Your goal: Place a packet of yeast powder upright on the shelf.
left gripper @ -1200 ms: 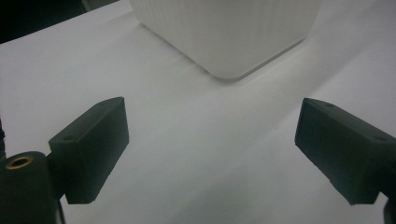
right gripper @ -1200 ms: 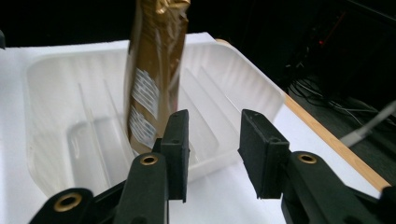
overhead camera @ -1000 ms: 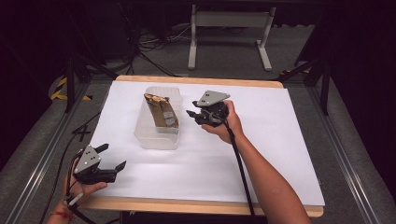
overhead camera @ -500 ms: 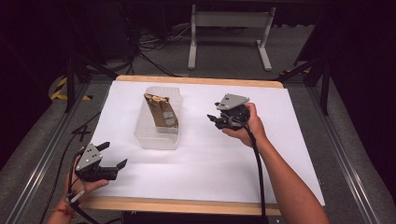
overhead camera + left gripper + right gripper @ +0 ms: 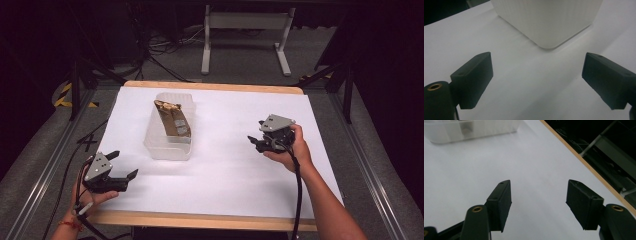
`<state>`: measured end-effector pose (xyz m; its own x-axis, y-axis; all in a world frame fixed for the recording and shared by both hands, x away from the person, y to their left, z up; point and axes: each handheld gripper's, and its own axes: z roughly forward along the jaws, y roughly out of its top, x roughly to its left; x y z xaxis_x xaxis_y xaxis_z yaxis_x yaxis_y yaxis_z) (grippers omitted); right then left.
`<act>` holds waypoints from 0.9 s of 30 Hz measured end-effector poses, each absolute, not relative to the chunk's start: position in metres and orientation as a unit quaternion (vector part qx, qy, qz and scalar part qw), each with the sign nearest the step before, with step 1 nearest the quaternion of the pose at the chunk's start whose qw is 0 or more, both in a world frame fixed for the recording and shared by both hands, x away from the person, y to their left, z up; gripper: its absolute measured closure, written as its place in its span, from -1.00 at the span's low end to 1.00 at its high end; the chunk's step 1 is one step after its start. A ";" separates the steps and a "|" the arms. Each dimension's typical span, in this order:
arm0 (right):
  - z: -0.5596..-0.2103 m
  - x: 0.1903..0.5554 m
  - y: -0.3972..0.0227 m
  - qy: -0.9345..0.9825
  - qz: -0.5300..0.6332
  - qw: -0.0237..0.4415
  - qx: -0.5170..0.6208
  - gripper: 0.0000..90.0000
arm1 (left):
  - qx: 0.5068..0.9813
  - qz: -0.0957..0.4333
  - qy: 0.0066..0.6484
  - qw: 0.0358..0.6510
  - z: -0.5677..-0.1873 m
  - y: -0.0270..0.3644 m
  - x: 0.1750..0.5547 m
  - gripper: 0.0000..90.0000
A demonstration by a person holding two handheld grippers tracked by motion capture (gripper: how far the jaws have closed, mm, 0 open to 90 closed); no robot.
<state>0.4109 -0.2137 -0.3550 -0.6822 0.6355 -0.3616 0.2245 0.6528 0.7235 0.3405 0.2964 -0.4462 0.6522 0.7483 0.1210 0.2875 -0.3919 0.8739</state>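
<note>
White-covered table [image 5: 225, 165], dark room

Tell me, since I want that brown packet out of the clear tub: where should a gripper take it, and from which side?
Probably by its upper end, coming from above: the brown packet leans tilted in the clear tub, whose walls block the sides, while that crumpled end stands free near the rim.

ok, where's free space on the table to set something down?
Bare white surface between the clear bin and the right hand-held gripper, and along the front edge between the left hand-held gripper and the right one. The back right is free too. The only crowded spot is around the bin with the brown packet.
</note>
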 end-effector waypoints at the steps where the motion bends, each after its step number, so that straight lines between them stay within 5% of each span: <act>1: -0.357 0.409 -0.218 0.855 0.331 0.309 0.252 -0.18 | 0.793 0.259 0.328 0.444 -0.446 0.296 0.341 -0.76; 27: -0.401 0.343 -0.307 0.816 0.343 0.323 0.335 -0.58 | 0.801 0.263 0.318 0.433 -0.446 0.290 0.343 -0.76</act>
